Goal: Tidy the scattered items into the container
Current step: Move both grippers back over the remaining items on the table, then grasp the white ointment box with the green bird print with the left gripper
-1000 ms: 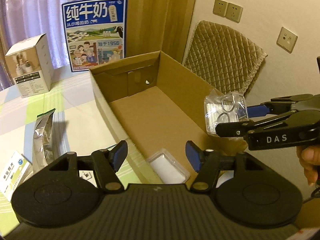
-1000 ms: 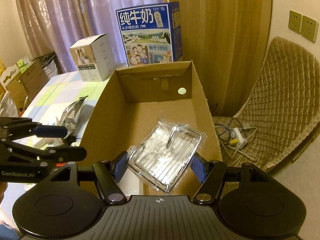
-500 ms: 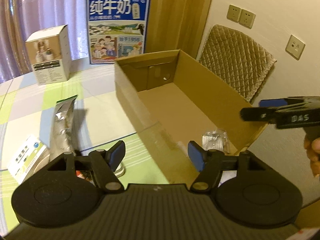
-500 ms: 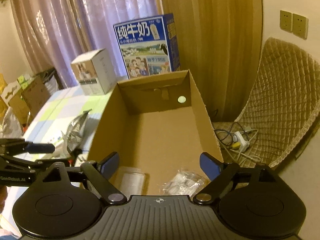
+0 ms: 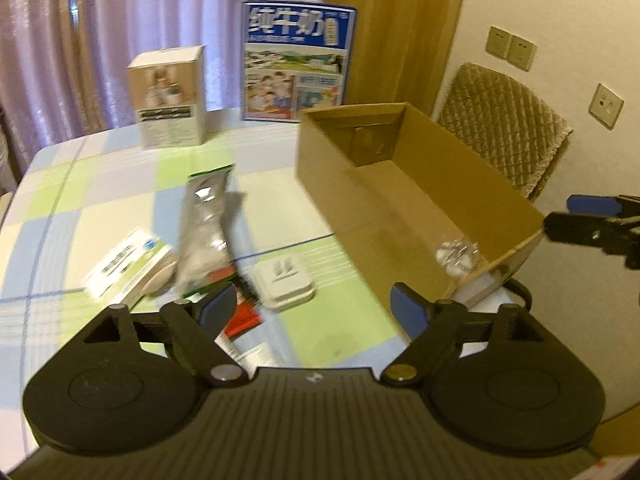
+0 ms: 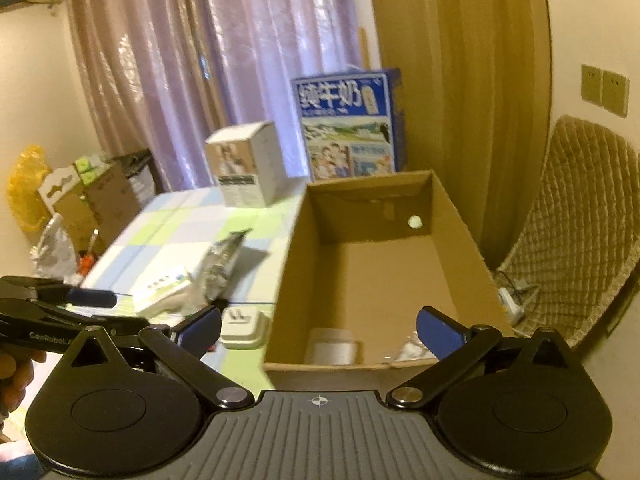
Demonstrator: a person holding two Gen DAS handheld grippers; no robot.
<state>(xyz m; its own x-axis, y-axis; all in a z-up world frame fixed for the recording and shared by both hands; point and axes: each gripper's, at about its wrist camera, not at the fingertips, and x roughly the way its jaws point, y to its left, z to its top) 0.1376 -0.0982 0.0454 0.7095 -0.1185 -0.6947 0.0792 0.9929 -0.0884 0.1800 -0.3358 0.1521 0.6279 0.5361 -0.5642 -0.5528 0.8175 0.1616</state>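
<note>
left claw (image 5: 312, 312) released, just widened, empty | right claw (image 6: 320, 328) released, just widened, empty | silver pouch (image 5: 204, 232) lengthwise toward milk carton (image 5: 298, 62) | cardboard box (image 5: 340, 184) beside | white case (image 5: 284, 282) near

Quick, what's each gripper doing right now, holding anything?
Left gripper: open, jaws have just been opening, nothing between them.
Right gripper: open, jaws have just been opening, nothing held.

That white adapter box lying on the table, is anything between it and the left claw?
Nothing visible blocks it. The white adapter box lies in the open just ahead of the left gripper, whose jaws have just been opening with nothing between them. The silver pouch lies beside it.
</note>
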